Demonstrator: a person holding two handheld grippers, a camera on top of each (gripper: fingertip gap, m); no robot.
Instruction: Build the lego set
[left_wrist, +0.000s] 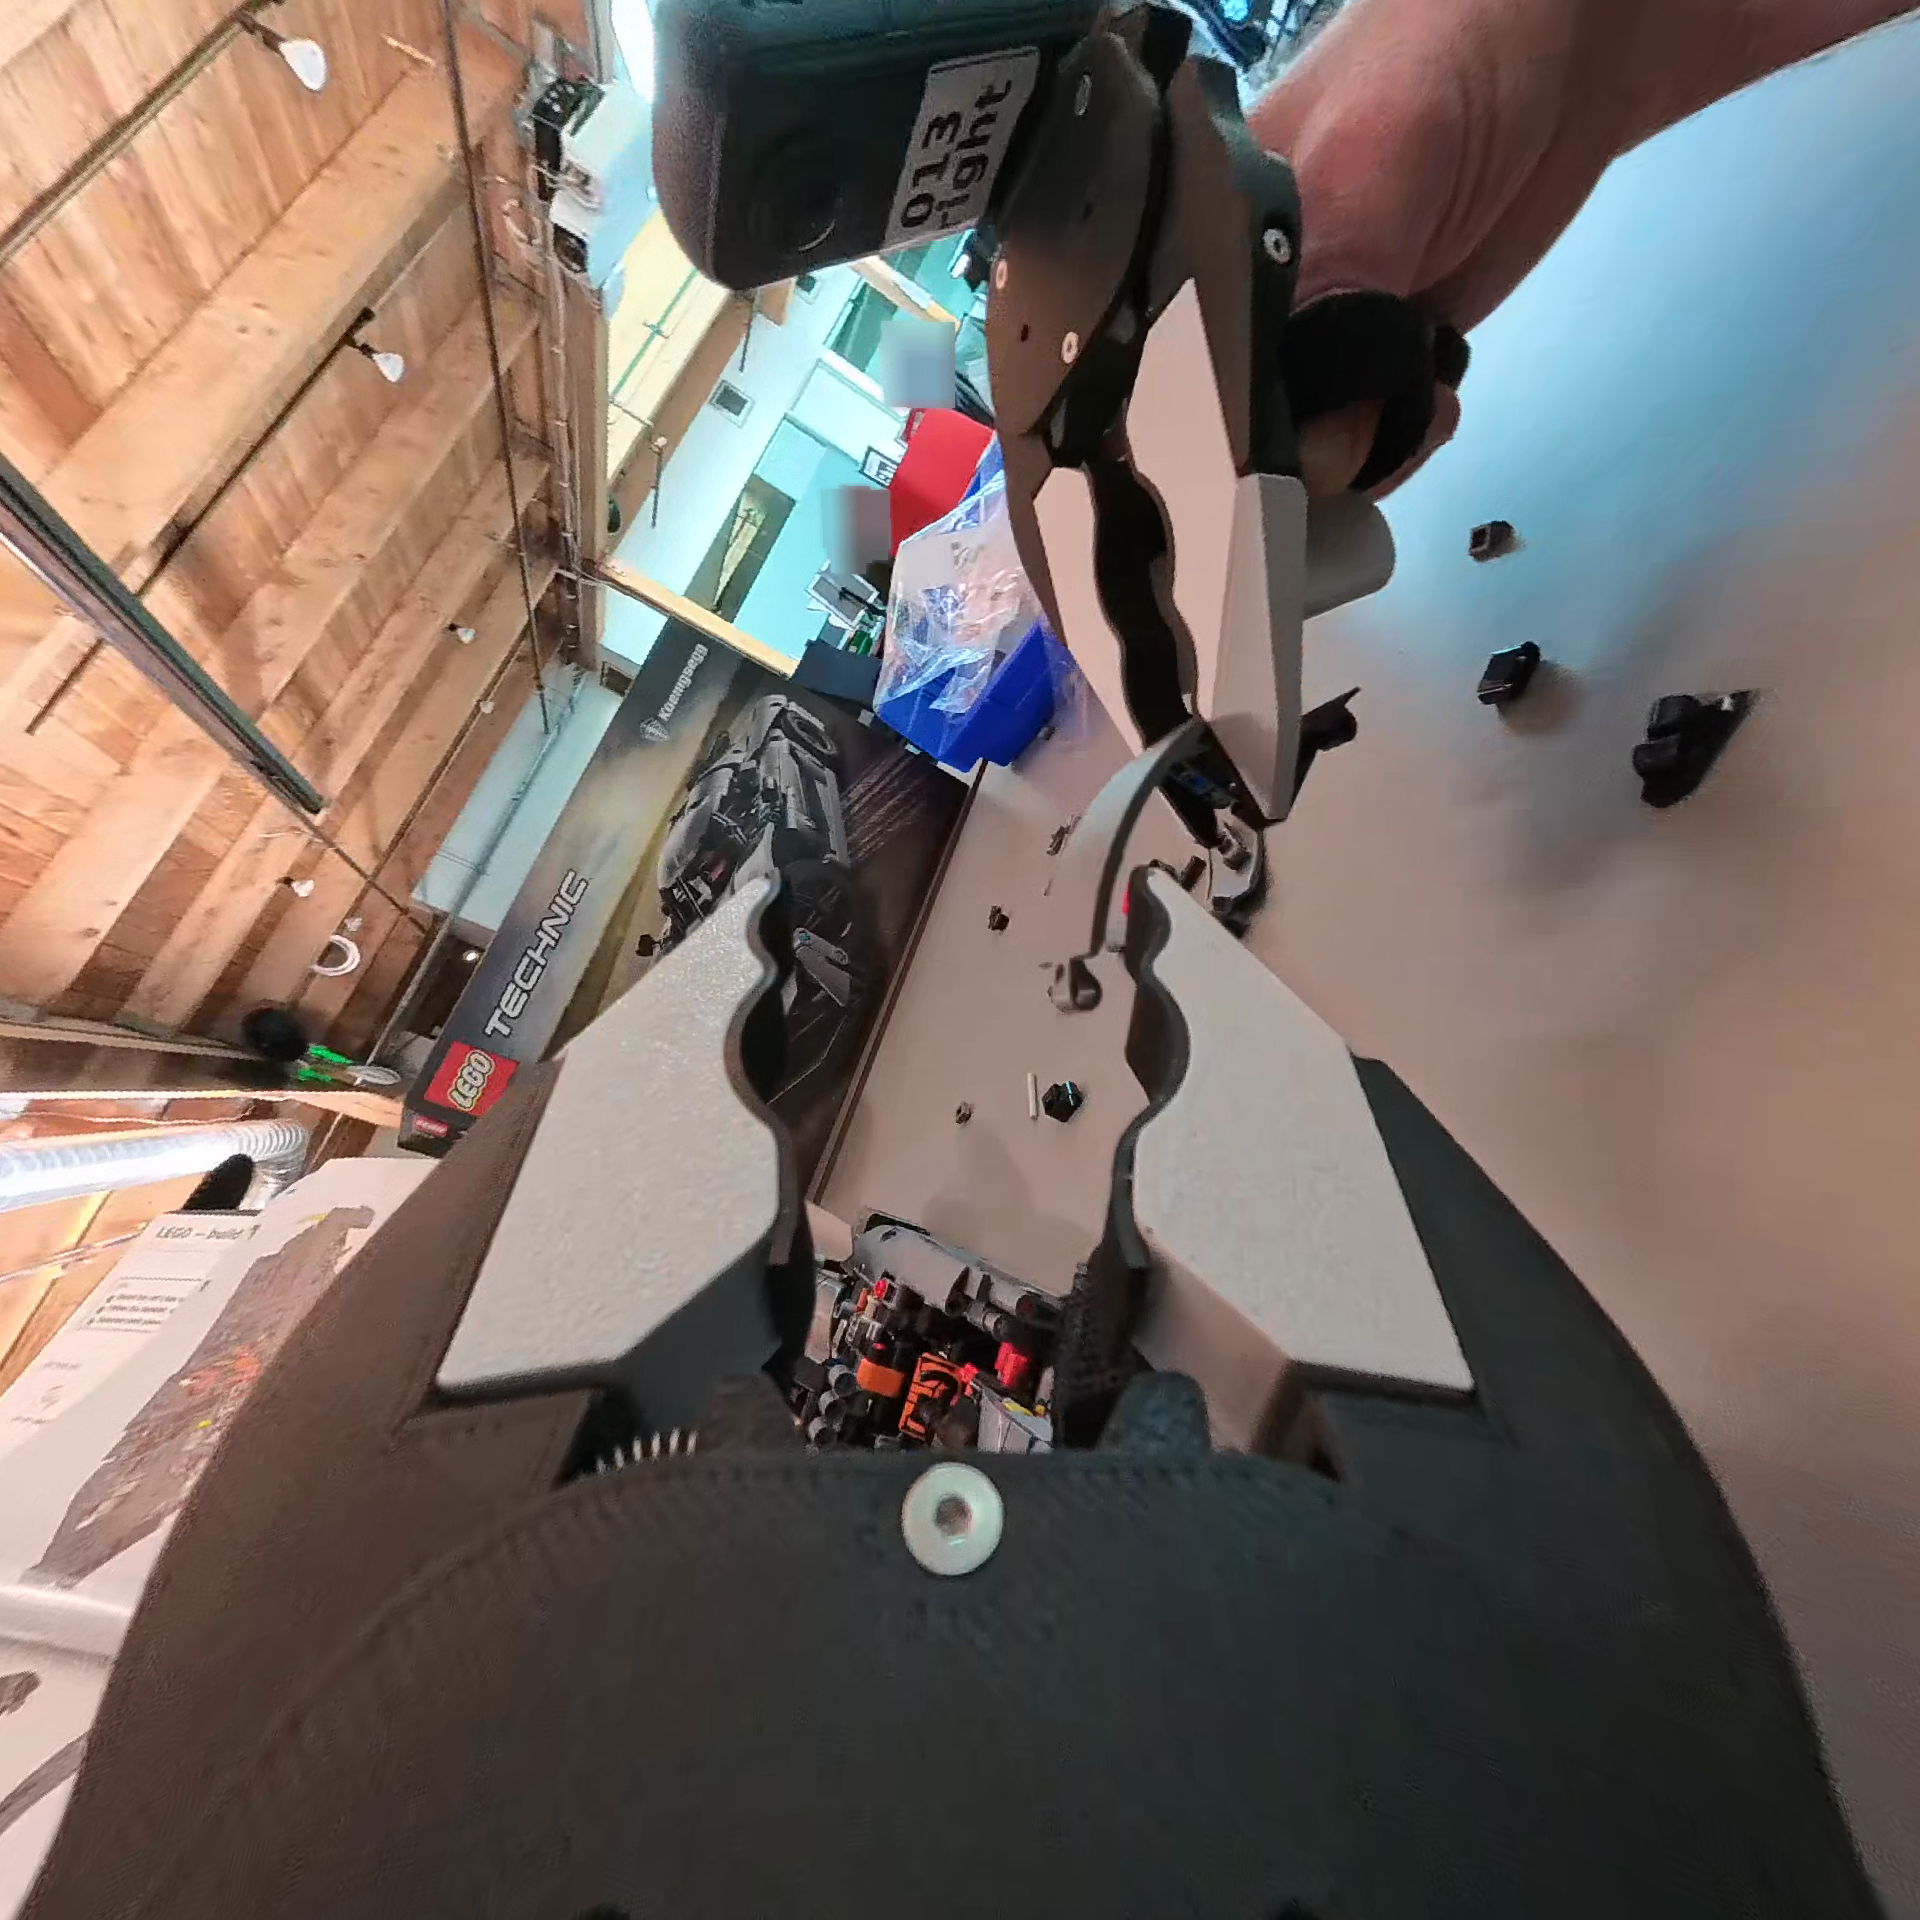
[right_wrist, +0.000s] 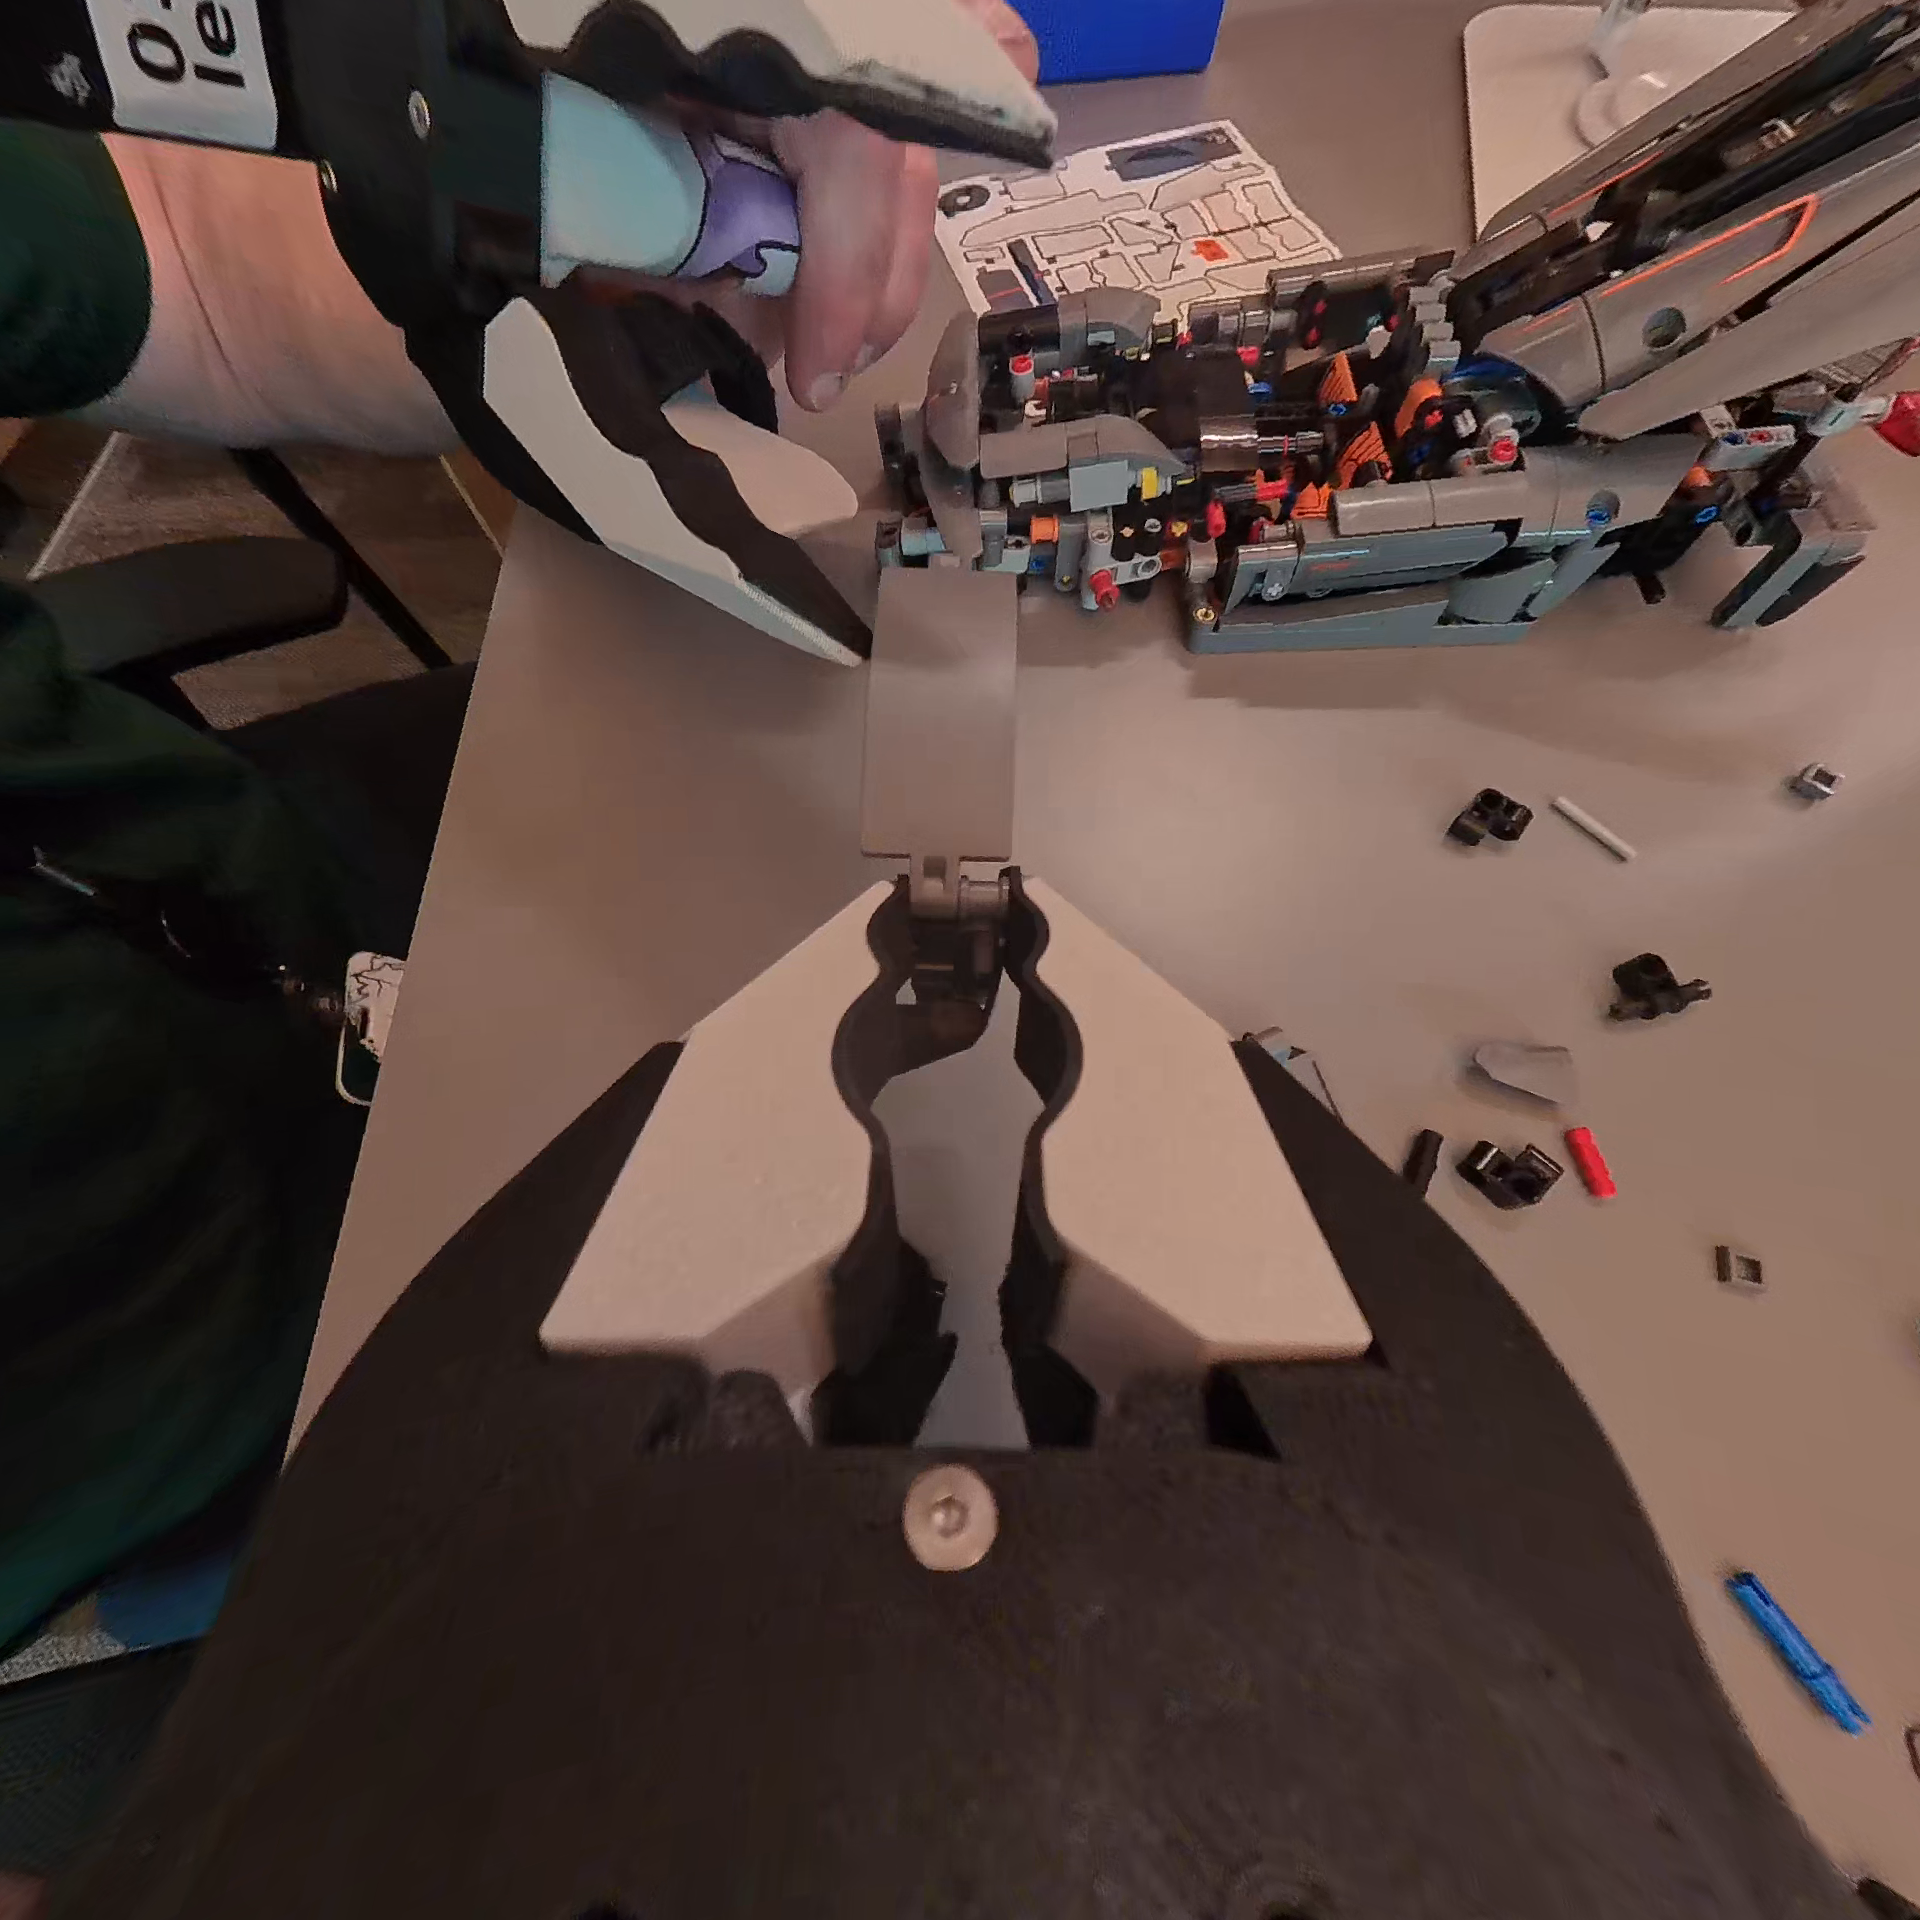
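My right gripper (right_wrist: 951, 896) is shut on the hinged connector end of a flat grey lego panel (right_wrist: 940, 717) and holds it out toward the front of the partly built grey, black and orange car model (right_wrist: 1351, 488). My left gripper (right_wrist: 857, 571) is open, and its lower fingertip touches the panel's far left corner. In the left wrist view the left gripper (left_wrist: 956, 894) stands open with the curved panel (left_wrist: 1117, 831) just beside its right finger. The right gripper (left_wrist: 1216, 758) pinches the panel's upper end. Part of the model (left_wrist: 914, 1361) shows between the left fingers.
Loose pieces lie on the grey table (right_wrist: 1195, 883) to the right: black connectors (right_wrist: 1491, 816), a grey axle (right_wrist: 1590, 828), a red pin (right_wrist: 1590, 1158), a blue piece (right_wrist: 1792, 1652). A sticker sheet (right_wrist: 1132, 218) lies behind the model. The set box (left_wrist: 727, 831) and a blue bin (left_wrist: 977, 686) stand at the far edge. It is some 15 cm from my right tips to the red pin (right_wrist: 1590, 1158).
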